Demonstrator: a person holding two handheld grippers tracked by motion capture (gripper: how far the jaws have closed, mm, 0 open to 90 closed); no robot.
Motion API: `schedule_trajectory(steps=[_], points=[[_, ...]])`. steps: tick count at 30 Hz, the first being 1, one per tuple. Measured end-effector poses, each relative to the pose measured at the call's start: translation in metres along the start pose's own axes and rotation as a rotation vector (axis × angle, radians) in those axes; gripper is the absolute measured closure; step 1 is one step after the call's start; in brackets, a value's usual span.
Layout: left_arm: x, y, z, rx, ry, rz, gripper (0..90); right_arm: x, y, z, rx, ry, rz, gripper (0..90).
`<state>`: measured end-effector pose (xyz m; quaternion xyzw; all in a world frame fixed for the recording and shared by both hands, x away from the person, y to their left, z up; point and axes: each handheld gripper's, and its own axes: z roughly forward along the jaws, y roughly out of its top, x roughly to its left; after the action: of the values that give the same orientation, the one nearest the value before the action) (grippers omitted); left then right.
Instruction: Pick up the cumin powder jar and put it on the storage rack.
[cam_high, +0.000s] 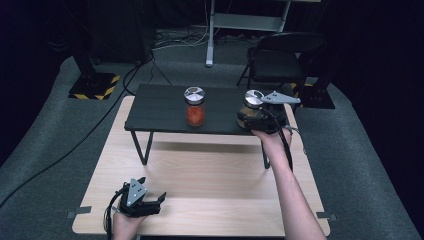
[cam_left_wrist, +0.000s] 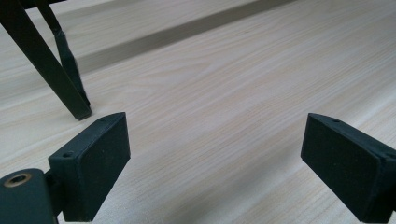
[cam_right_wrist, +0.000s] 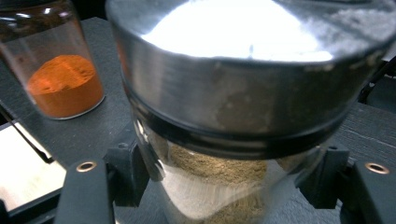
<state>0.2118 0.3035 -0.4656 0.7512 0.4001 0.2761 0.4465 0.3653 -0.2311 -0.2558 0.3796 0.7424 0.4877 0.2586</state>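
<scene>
Jaws of the right gripper (cam_high: 256, 118) flank the glass spice jar of brown powder with a shiny metal lid (cam_right_wrist: 233, 140), one pad on each side of the glass below the lid; they look clamped on it, though contact is hard to confirm. That jar sits at the right end of the small black raised shelf (cam_high: 160, 112), which stands on the pale wooden table (cam_high: 200, 200). A second glass jar of orange powder (cam_high: 194, 107) stands upright near the shelf's middle, well apart. To do this step well, I judge the grip should stay low on the glass, squared and firm, and any lift should go straight up to keep the jar level. The left gripper (cam_high: 145, 200) rests near the table's front edge, spread wide and empty.
</scene>
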Motion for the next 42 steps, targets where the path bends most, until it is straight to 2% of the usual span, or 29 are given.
schedule_trajectory(steps=[9,16,22,25,28,32,41,42], points=[[0.000,0.000,0.000,-0.001,-0.001,0.000,8.0,-0.003,-0.003,0.007,-0.016,-0.001,0.037,29.7],[0.000,0.000,0.000,0.000,0.000,0.001,8.0,0.004,-0.006,0.001,-0.038,-0.018,0.027,17.0],[-0.001,0.000,0.000,0.002,0.002,0.004,8.0,0.002,-0.014,-0.010,-0.058,0.007,0.017,9.2],[-0.001,0.001,0.001,0.006,0.004,0.010,8.0,0.001,-0.025,-0.017,-0.073,0.030,-0.007,5.2],[-0.002,0.001,0.001,0.005,0.006,0.011,8.0,0.000,-0.032,-0.024,-0.084,0.054,-0.018,3.5],[-0.002,0.001,0.001,0.004,0.006,0.010,8.0,0.001,-0.043,-0.034,-0.102,0.081,-0.055,2.4],[-0.003,0.001,0.000,0.004,0.009,0.011,8.0,0.001,-0.094,-0.060,-0.173,0.117,-0.091,2.8],[-0.003,0.001,0.000,0.004,0.009,0.011,8.0,0.001,-0.094,-0.060,-0.173,0.117,-0.091,2.8]])
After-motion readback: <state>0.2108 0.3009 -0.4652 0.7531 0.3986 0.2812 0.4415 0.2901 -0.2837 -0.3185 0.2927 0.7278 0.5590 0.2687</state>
